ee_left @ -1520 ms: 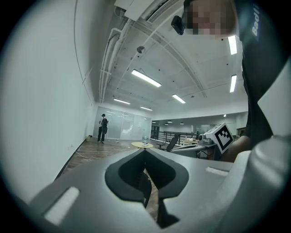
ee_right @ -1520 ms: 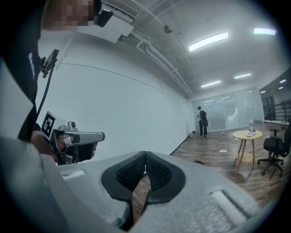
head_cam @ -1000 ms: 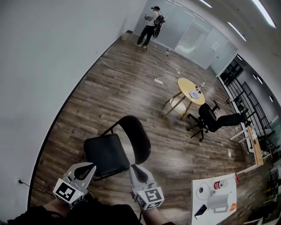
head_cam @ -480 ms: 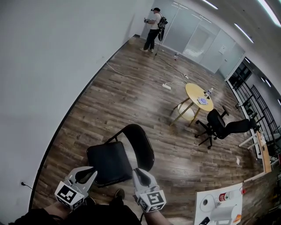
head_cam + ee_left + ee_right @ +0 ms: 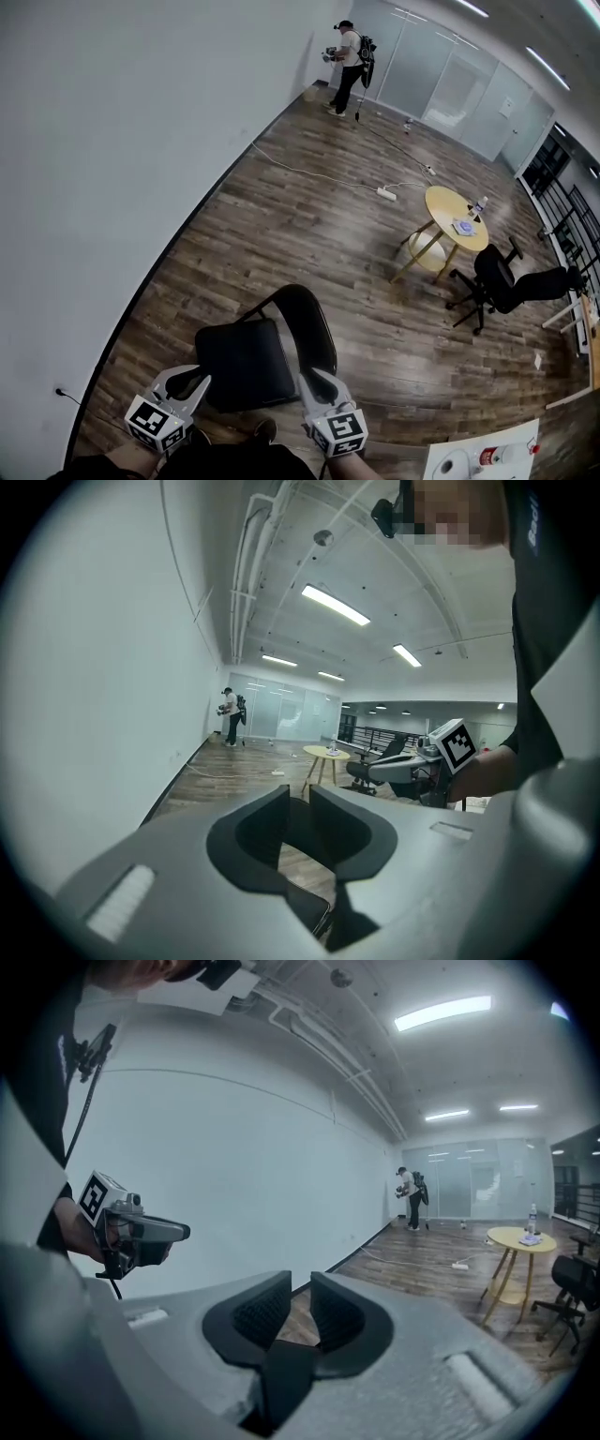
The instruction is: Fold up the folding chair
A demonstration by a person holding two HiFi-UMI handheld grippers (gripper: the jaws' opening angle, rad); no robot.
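Folding chair (image 5: 246, 361): legs mostly hidden under seat; near corners hidden behind left claw (image 5: 190, 382), right claw (image 5: 315, 382). White counter (image 5: 521, 441) cut off by bottom edge. Distant person (image 5: 352, 52): held item too small to tell. Items on round counter (image 5: 441, 202) too small to name.

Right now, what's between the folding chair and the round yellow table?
Only bare wood floor lies between the folding chair and the round table. The head view shows it.

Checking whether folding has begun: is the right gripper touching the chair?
Apart. Right gripper view: the right gripper has just been opening its tongs, only floor and wall between them; the chair is absent.
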